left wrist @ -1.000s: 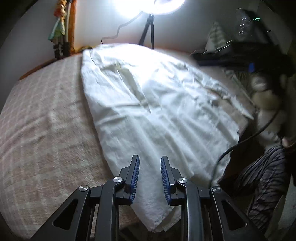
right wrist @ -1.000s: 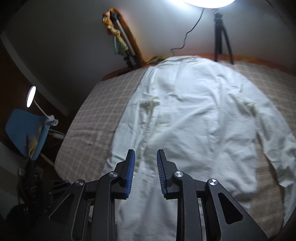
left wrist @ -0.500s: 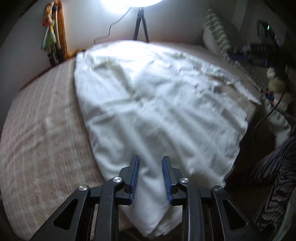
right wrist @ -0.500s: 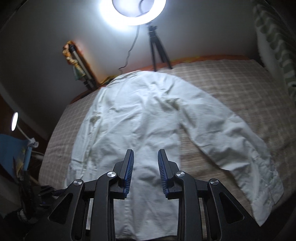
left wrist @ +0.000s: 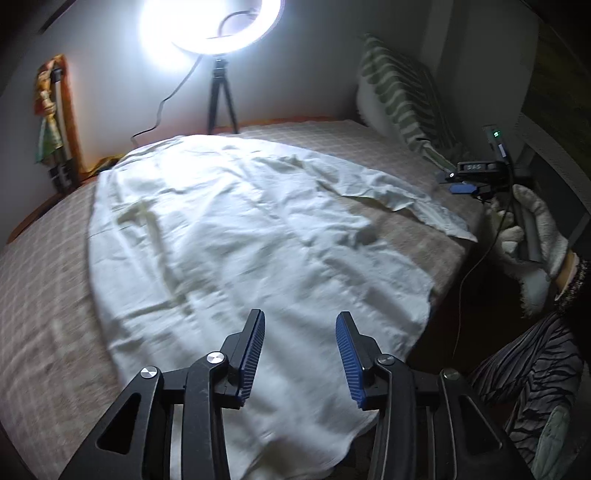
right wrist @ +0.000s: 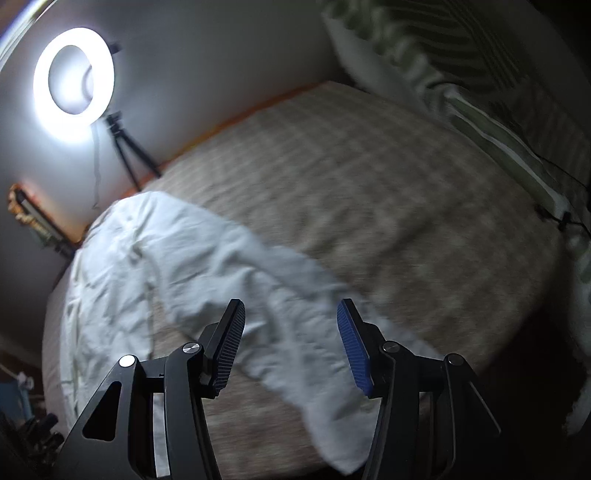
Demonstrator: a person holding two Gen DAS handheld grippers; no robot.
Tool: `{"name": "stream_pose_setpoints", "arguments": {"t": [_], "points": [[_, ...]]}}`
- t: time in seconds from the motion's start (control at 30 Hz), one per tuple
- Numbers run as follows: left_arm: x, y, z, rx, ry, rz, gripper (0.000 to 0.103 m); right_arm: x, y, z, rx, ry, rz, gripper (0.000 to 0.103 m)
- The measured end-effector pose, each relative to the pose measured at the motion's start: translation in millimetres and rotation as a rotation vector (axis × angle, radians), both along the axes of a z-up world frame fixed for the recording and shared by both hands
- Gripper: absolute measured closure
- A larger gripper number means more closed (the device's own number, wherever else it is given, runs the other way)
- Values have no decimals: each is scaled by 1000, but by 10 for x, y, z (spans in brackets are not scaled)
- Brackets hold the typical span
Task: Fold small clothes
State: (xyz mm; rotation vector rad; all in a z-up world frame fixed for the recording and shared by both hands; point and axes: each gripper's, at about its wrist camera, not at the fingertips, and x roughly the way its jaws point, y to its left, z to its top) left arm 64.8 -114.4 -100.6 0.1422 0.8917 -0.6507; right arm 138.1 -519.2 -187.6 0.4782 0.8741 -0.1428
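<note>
A white long-sleeved shirt (left wrist: 229, 236) lies spread flat on the checked beige bed cover (left wrist: 44, 295), hem toward me. One sleeve (left wrist: 402, 195) stretches out to the right. My left gripper (left wrist: 299, 347) is open and empty, just above the shirt's hem. In the right wrist view the same sleeve (right wrist: 280, 314) runs diagonally toward the near bed edge. My right gripper (right wrist: 291, 339) is open and empty, hovering over the sleeve's lower part. The right gripper and its holding hand (left wrist: 524, 229) show at the right of the left wrist view.
A ring light on a tripod (left wrist: 214, 26) stands behind the bed by the wall. Green striped pillows (left wrist: 402, 96) lean at the bed's right side. A cable (left wrist: 472, 273) hangs off the right bed edge. Striped trousers (left wrist: 528, 384) are at the lower right.
Both grippers have opened wide. The right gripper has swung right, from over the shirt's body to over the sleeve. The left gripper has turned right along the hem.
</note>
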Motion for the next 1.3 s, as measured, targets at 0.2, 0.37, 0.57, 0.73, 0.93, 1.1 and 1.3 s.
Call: {"name": "stream_pose_setpoints", "arguments": {"t": [0.2,0.37,0.57,0.73,0.93,1.1,1.3], "points": [[43,-286,13,-1,0,-35,51,34,-291,-190,-12,51,-41,46],[106,-406,-13,-7,23,-38,51,99,-385,-350,-12,98,-20,46],[126,-480,-34,1,25,-39,51,123,-318,-450,-83,142,29,46],[111,-503,-43,4,27,-35,51,149,-113,-438,-185,154,83,90],[90,-469,-42,2,21,-15,52,112,31,-289,-156,104,116,96],[70,-404,-69,-8,29,8,53,-52,317,148,-98,-38,178,96],[37,-335,-81,-35,44,35,53,-185,989,506,-107,-153,358,97]]}}
